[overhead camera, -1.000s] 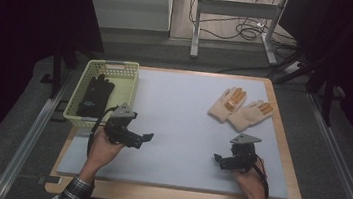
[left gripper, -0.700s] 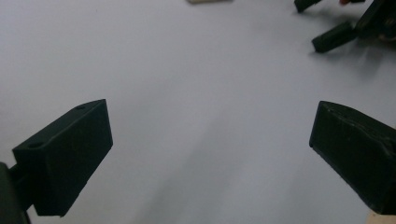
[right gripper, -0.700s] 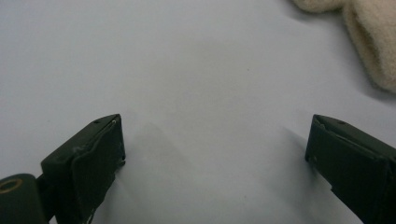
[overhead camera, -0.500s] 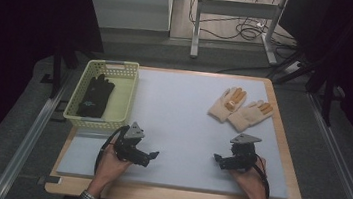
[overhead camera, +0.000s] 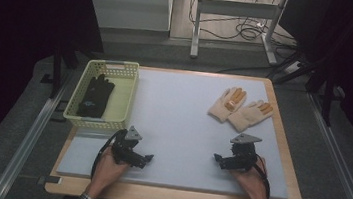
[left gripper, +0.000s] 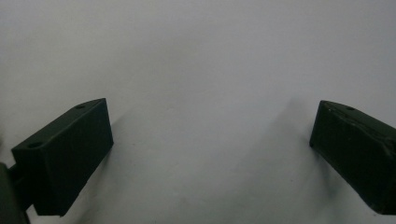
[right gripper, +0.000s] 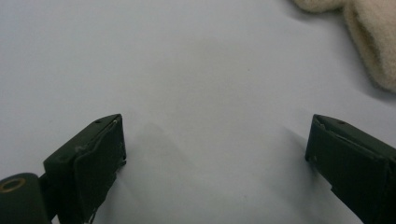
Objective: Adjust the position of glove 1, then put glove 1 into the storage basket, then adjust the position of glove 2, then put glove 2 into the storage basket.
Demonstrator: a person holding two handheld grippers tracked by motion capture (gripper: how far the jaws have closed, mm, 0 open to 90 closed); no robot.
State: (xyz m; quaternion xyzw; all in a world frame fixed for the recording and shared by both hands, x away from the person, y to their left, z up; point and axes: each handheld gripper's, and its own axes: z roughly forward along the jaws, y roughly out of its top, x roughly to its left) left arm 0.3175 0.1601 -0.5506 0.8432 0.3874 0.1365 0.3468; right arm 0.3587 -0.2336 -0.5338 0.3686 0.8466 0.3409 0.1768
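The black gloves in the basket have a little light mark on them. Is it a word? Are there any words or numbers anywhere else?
Black gloves in the yellow basket: a small pale mark, too small and blurred to read.
Cream gloves: orange fingertips, no writing to be seen.
Left gripper and right gripper: no readable label.
Nothing can be read anywhere.

In the right gripper view the cream gloves (right gripper: 373,42) are cut off by the top and right edges, so only a cuff and part of another show. In the high view the black glove (overhead camera: 93,97) inside the yellow basket (overhead camera: 127,94) is too small to make out its printed mark.
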